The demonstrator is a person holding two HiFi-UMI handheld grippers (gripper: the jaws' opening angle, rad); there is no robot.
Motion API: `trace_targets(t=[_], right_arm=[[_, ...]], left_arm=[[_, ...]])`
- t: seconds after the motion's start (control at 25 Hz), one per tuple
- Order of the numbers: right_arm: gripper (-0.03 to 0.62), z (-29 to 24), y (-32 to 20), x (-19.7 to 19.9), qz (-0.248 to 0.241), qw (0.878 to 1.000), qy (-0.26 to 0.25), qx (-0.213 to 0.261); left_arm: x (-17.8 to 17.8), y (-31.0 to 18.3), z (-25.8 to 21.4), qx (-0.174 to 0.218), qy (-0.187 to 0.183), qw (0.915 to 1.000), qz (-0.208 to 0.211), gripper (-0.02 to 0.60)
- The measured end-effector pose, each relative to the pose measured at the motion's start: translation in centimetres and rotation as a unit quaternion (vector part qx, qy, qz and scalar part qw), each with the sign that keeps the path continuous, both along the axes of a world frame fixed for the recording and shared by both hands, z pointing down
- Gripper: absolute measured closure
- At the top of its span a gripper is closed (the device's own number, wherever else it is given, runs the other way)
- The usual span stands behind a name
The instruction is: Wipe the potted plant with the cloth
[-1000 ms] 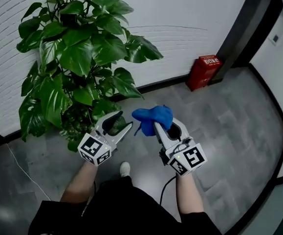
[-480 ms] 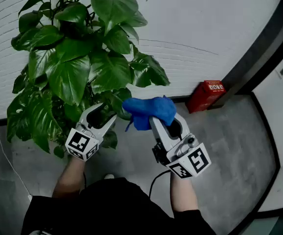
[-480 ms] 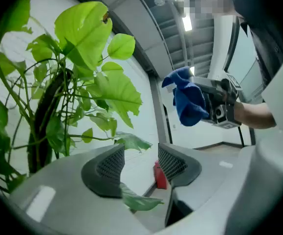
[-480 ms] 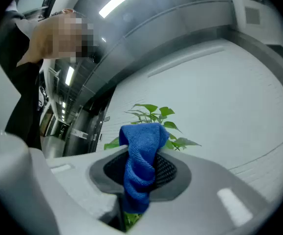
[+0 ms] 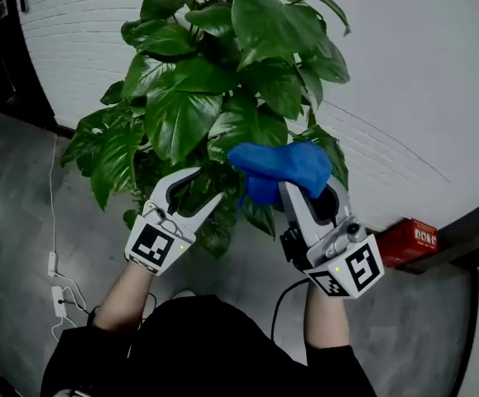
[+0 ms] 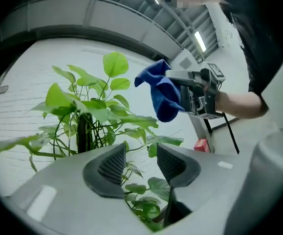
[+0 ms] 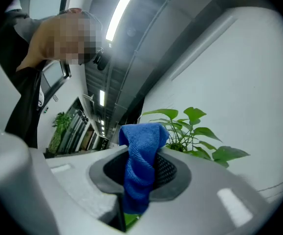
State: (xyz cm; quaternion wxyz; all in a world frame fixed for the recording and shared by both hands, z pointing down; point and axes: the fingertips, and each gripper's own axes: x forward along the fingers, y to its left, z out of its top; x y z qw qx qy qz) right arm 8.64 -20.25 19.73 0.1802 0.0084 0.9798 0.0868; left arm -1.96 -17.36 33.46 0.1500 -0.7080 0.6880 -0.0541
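Right gripper [image 5: 307, 190] jaws pinch the blue cloth [image 5: 280, 165], bunched above them close by the potted plant [image 5: 222, 81]. Left gripper [image 5: 208, 185] jaws, which have just been closing a little, stand apart and press nothing; leaves show through the gap. The plant stands against a white brick wall [image 5: 404, 98], with a grey tiled floor [image 5: 24, 188] below. A red box [image 5: 409, 240] sits at the wall's foot, and a white cable [image 5: 55, 263] lies on the floor.

Bright blue shown on the cloth [image 5: 280, 165], glossy green on the plant [image 5: 222, 81], box [image 5: 410, 240] at four o'clock coloured red with white print, wall [image 5: 421, 73] painted white with faint lines, floor [image 5: 16, 188] mottled grey, clothing [image 5: 198, 346] black.
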Motion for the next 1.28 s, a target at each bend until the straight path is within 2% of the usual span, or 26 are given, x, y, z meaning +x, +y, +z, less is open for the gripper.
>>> trace_targets(t=[0.12, 0.24, 0.32, 0.44, 0.48, 0.56, 0.68, 0.8, 0.92, 1.04, 1.16, 1.28], right_arm=[[0.505, -0.6, -0.1, -0.9, -0.045, 0.999, -0.010, 0.004], [0.505, -1.2, 0.3, -1.8, -0.074, 0.997, -0.009, -0.001], [0.505, -2.5, 0.5, -3.1, -0.078, 0.997, -0.004, 0.007], [0.505, -3.9, 0.9, -6.5, -0.067, 0.997, 0.035, 0.027], [0.505, -4.1, 1.2, -7.9, -0.061, 0.996, 0.053, 0.046], [0.505, -3.9, 2.3, -10.7, -0.041, 0.989, 0.088, 0.109], [0.505, -3.5, 3.3, -14.0, 0.005, 0.970, 0.133, 0.202], [0.505, -4.3, 4.2, -16.2, 0.032, 0.956, 0.132, 0.258], [0.505, -5.5, 4.8, -18.5, 0.060, 0.942, 0.130, 0.303], [0.505, -5.3, 4.7, -21.3, 0.066, 0.938, 0.158, 0.302], [0.505, -2.9, 4.7, -23.4, 0.031, 0.939, 0.215, 0.267], [0.505, -0.1, 5.4, -23.8, 0.002, 0.935, 0.248, 0.254]], left_arm=[[-1.7, 0.6, -1.4, -0.022, 0.032, 0.9987, -0.032, 0.377], [-3.4, 1.1, -1.3, -0.067, 0.063, 0.9940, -0.059, 0.377], [-4.6, 1.0, -1.5, -0.089, 0.053, 0.9914, -0.080, 0.372], [-6.0, 0.1, -1.9, -0.106, 0.008, 0.9883, -0.109, 0.358], [-6.2, -0.3, -2.0, -0.106, 0.001, 0.9883, -0.110, 0.347], [-6.6, -0.8, -2.2, -0.093, 0.011, 0.9902, -0.104, 0.325], [-6.7, -0.8, -2.9, -0.064, 0.020, 0.9924, -0.103, 0.310], [-6.0, -0.5, -4.1, -0.028, -0.002, 0.9941, -0.105, 0.310], [-5.9, -0.6, -4.0, -0.029, -0.029, 0.9929, -0.112, 0.310], [-6.1, -0.6, -3.9, -0.031, -0.039, 0.9923, -0.113, 0.310], [-6.0, -0.7, -3.6, -0.033, -0.034, 0.9940, -0.099, 0.310], [-5.7, -0.3, -3.3, -0.021, -0.027, 0.9965, -0.076, 0.307]])
